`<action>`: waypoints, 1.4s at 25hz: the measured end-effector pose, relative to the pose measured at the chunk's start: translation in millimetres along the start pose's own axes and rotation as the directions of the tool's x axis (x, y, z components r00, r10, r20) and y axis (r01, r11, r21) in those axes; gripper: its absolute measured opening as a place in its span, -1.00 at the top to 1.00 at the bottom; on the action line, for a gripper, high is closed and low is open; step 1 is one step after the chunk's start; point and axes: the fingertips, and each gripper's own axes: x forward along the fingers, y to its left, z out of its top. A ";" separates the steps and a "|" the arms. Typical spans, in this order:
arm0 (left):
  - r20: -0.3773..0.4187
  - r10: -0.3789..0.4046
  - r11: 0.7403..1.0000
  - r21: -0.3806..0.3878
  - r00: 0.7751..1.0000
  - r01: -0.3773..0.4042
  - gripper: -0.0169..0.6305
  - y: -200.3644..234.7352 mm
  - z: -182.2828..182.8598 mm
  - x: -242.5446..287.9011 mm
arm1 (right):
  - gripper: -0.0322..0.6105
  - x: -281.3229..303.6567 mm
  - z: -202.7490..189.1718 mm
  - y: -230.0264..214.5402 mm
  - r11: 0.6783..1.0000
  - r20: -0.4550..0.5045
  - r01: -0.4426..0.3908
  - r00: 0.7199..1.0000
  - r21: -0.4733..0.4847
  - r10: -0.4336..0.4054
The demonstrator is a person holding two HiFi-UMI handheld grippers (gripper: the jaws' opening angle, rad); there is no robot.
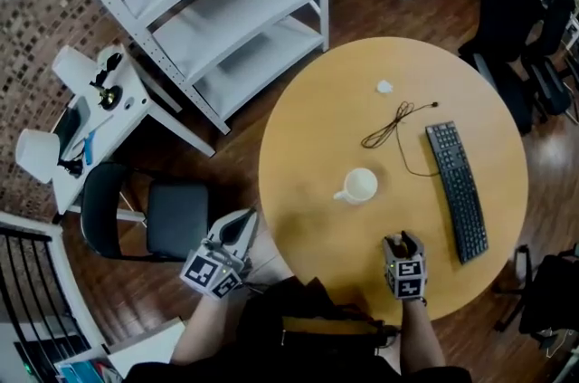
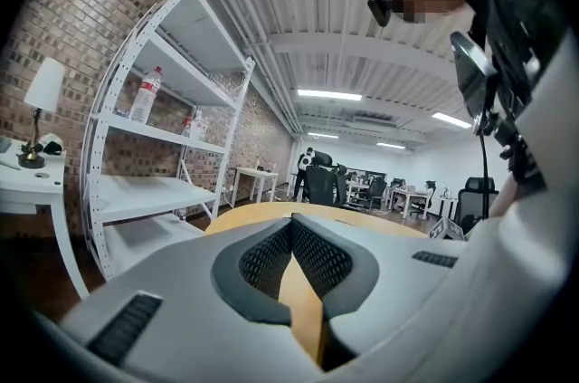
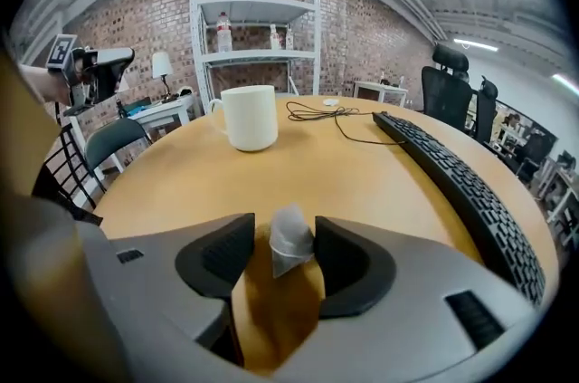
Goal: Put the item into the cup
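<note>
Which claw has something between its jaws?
The right gripper: a small white pouch sits between its open jaws; the left gripper is shut, empty.

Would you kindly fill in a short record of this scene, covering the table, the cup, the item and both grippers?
table: round, wooden
cup: white, upright, near the table's middle
item: small pale sachet, between the right gripper's jaws
right gripper: jaws wide apart, a gap beside the item, not clamped
left gripper: jaws together, nothing between them, off the table's left edge
other things: keyboard, black cable, small white lump
</note>
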 end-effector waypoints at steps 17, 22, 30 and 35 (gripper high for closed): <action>0.010 -0.058 0.998 0.019 0.998 0.057 0.97 18.7 10.6 32.0 | 0.63 -19.5 88.7 -10.5 0.999 0.190 0.021 0.982 0.029 -0.026; 0.025 -0.023 1.000 0.007 0.999 0.023 0.97 31.1 12.2 22.6 | 0.63 -19.8 166.2 14.8 0.998 0.324 -0.059 0.944 -0.010 0.059; 0.031 0.053 0.999 -0.014 0.998 -0.053 0.97 57.4 7.8 -0.3 | 0.58 11.1 198.6 60.0 0.987 0.310 -0.137 0.938 -0.088 0.158; 0.033 0.067 0.998 -0.013 0.997 -0.066 0.97 62.0 8.4 -7.1 | 0.27 19.0 197.1 66.9 0.983 0.289 -0.147 0.941 -0.111 0.173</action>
